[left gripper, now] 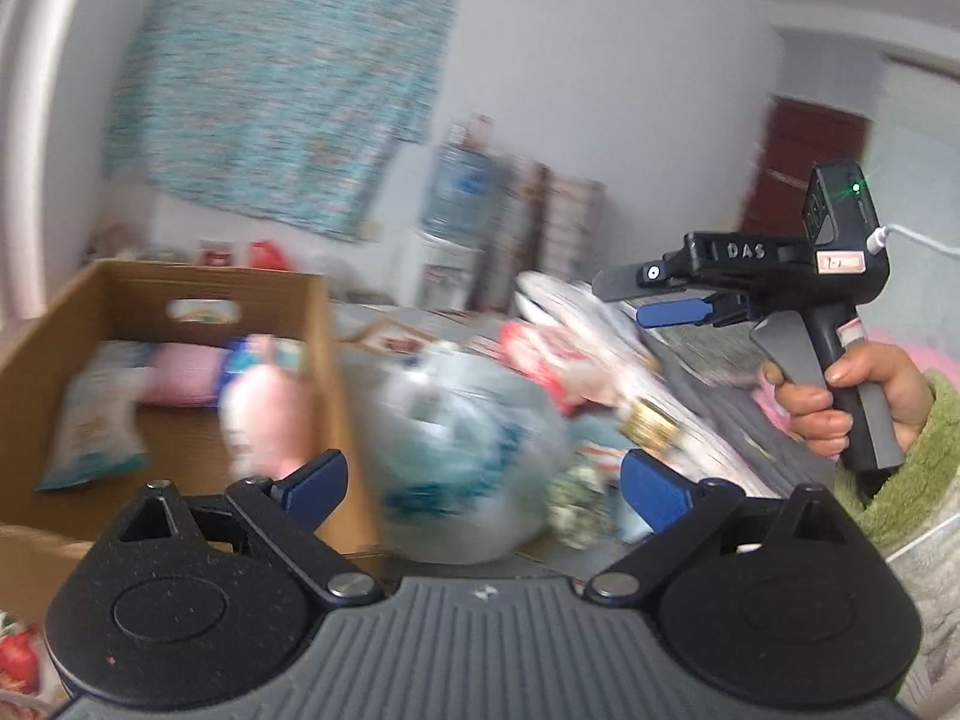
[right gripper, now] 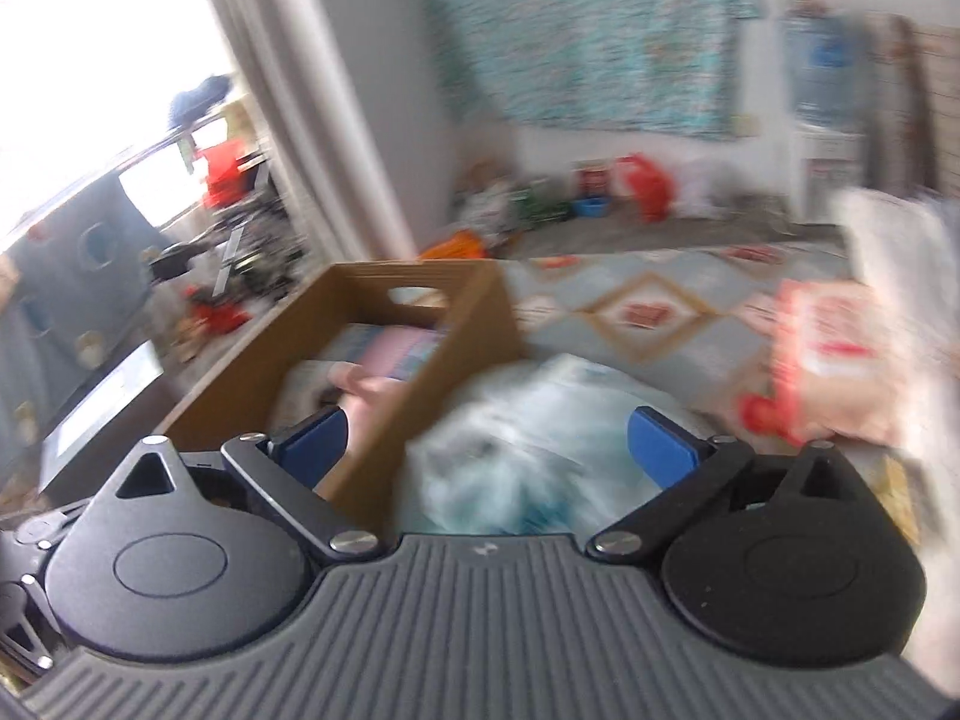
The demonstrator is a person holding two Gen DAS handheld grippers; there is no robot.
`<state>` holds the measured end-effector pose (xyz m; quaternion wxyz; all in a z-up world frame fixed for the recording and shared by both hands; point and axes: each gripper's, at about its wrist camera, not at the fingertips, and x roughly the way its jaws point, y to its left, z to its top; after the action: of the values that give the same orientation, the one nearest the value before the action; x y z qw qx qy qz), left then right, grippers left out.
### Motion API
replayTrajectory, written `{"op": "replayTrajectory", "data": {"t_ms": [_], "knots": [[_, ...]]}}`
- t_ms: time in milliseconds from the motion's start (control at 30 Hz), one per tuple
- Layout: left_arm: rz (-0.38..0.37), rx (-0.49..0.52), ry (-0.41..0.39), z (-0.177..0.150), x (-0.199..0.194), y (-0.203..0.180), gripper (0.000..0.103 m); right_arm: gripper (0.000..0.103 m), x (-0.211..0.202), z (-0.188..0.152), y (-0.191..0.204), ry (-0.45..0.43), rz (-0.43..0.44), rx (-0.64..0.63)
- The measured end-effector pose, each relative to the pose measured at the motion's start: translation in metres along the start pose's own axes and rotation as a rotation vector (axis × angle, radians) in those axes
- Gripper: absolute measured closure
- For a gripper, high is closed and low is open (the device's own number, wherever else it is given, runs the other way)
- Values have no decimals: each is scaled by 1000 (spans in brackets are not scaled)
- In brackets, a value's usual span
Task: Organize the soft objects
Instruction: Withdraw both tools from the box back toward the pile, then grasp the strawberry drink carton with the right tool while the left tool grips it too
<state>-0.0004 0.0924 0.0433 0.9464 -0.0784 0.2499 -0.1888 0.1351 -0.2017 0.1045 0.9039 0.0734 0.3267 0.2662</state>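
Both grippers, left [left gripper: 483, 483] and right [right gripper: 486, 441], gape wide and hold nothing; the clear bag [left gripper: 462, 450] sits on the rug just beside the box [left gripper: 180, 300], ahead of both. To lift it well, pinch the bunched top, then clear the box wall. Count: one box with about three soft packs inside, one bag, one red-white pack [right gripper: 834, 360] outside; blur hides more.

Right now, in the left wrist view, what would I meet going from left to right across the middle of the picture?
Cardboard box holding soft packs → clear plastic bag of blue and white items → red and white package → right gripper, fingers apart with nothing between them → hand in a green fleece sleeve.
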Motion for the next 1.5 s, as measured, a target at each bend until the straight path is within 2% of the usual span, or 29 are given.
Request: {"op": "replayTrajectory", "data": {"t_ms": [100,200,400,500,600,633,733,833,967,1100,1167,1233,1333,1500], "knots": [[-72,46,38,-4,26,-27,5,2,-19,-25,-33,-20,-82,43],[-116,95,80,-11,51,-55,5,2,-23,-50,-60,-25,-127,89],[-179,181,121,-25,104,-100,5,2,-12,-80,-107,-3,-159,183],[-191,222,133,-37,131,-115,6,3,-9,-94,-119,2,-162,217],[-190,237,186,-49,157,-126,13,5,-6,-109,-129,3,-145,266],[-195,237,203,-51,163,-127,19,7,-6,-113,-130,4,-135,278],[-203,235,241,-58,176,-126,28,10,-1,-127,-131,19,-124,270],[-202,234,254,-62,184,-124,34,10,4,-139,-126,43,-172,228],[-204,228,239,-60,197,-125,40,11,8,-149,-136,37,-184,312],[-220,246,233,-60,215,-135,45,23,9,-161,-153,14,-149,455],[-227,255,239,-61,223,-140,53,30,10,-168,-161,9,-130,517],[-233,254,243,-63,228,-143,58,44,12,-174,-168,6,-97,573],[-226,256,230,-64,227,-145,59,53,15,-181,-176,0,-66,626],[-200,240,236,-65,221,-141,61,54,16,-189,-180,0,-8,700]]}}
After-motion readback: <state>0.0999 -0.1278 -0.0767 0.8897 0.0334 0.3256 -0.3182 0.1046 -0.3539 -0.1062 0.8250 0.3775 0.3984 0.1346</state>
